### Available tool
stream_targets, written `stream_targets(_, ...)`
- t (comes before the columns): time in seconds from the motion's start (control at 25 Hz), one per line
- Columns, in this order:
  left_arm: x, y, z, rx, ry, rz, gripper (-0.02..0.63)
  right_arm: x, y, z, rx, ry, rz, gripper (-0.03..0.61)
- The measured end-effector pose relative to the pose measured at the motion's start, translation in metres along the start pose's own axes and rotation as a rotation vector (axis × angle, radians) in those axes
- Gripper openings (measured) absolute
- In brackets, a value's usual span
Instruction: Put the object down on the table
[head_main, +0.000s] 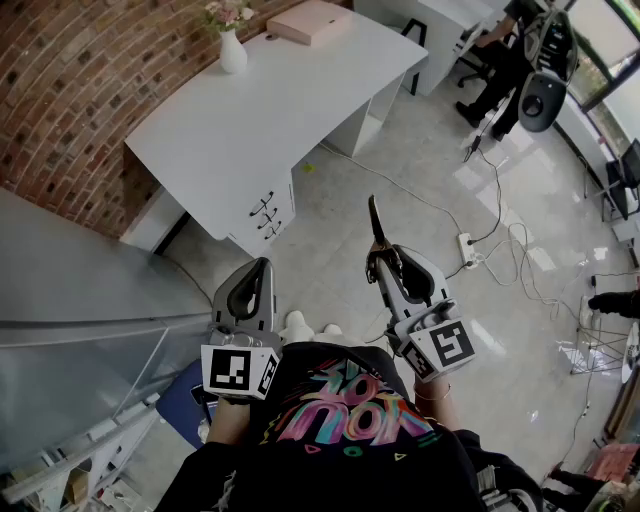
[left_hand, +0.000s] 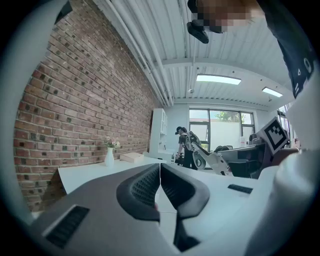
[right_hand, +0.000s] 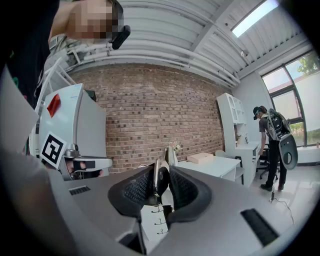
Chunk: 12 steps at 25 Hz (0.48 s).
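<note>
The brick wall (head_main: 70, 90) is showing a rough, matt face. The white table (head_main: 290, 110) is looking smooth and matt, while the pale floor (head_main: 340, 250) is gleaming glossily.

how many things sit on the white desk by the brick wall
2: a white vase of flowers at left, a flat pale pink box right of it.

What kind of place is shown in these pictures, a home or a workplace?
Most likely an office or lab workspace. A white desk stands by a brick wall, a power strip lies on the glossy floor, and large windows close the far end.
</note>
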<state>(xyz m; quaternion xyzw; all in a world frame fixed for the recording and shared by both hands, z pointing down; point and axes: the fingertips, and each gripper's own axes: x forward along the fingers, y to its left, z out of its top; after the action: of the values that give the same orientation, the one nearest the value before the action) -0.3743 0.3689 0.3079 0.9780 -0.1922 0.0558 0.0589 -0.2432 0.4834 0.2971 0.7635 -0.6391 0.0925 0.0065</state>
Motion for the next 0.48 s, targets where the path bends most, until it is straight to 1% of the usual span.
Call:
stream_targets(0.24, 0.003, -0.022, -0.001, 0.008, 0.004, -0.001, 0.025, -0.019, -0.013, -0.005, 0.032, 0.002, -0.015, 0.109)
stream_targets(0.48, 0.007, -0.044, 0.003, 0.024, -0.018, -0.002, 0.025, -0.038, -0.024, -0.005, 0.033, -0.026, 0.002, 0.109)
